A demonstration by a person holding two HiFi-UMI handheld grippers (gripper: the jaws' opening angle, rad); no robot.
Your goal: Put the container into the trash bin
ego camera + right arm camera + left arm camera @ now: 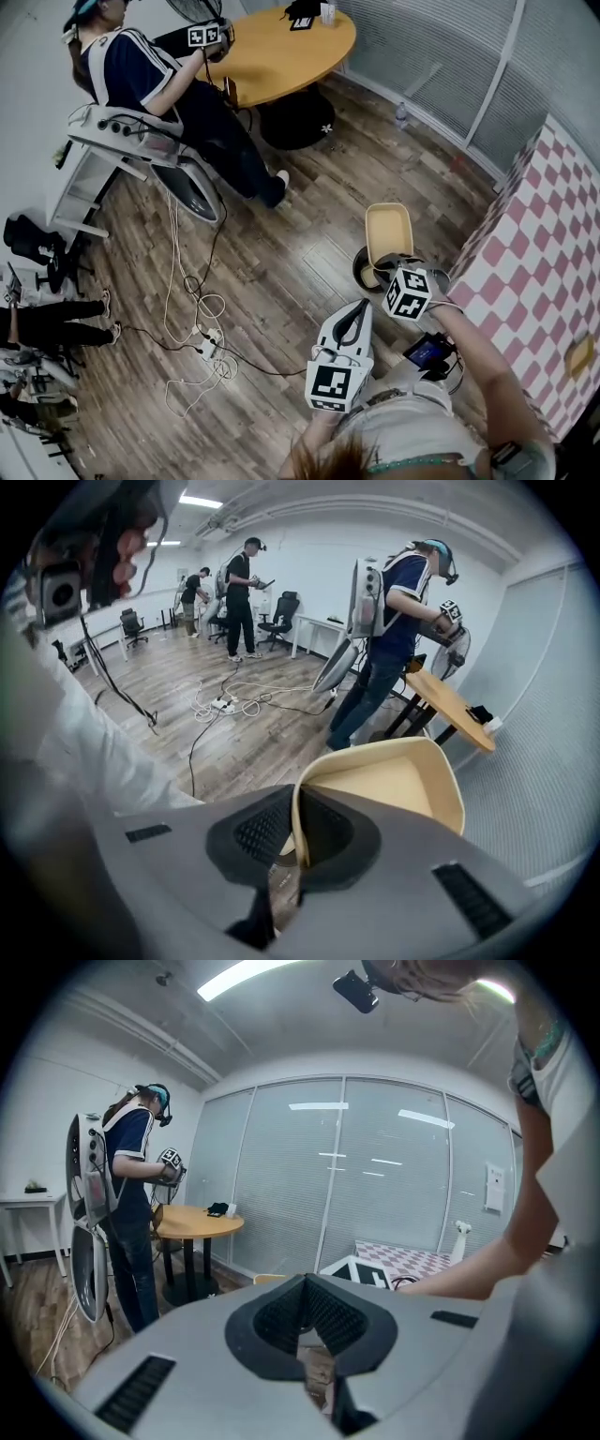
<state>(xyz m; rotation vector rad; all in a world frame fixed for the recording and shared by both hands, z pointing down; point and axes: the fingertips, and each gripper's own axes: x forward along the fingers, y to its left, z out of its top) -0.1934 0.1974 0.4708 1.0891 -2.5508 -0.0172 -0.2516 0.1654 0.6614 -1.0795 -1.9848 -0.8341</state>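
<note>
Wood-plank floor (281, 253) fills the room, with a round table (281, 47) at the far end and a person in a dark top (150, 84) standing at its left. White cables (202, 337) loop across the boards on the left, and a pink-and-white checkered surface (534, 234) lines the right side.

Centre stage is the right gripper (296, 810). Its jaws are clamped on one wall of the pale yellow container (394, 780), with that thin wall pinched between the dark pads. From the head view the container (388, 230) sits just left of the checkered surface. Its near end overlaps the rim of the dark round trash bin (362, 270) on the floor.

The left gripper (305, 1283) sits nearer and to the left, jaws together with nothing between them.
</note>
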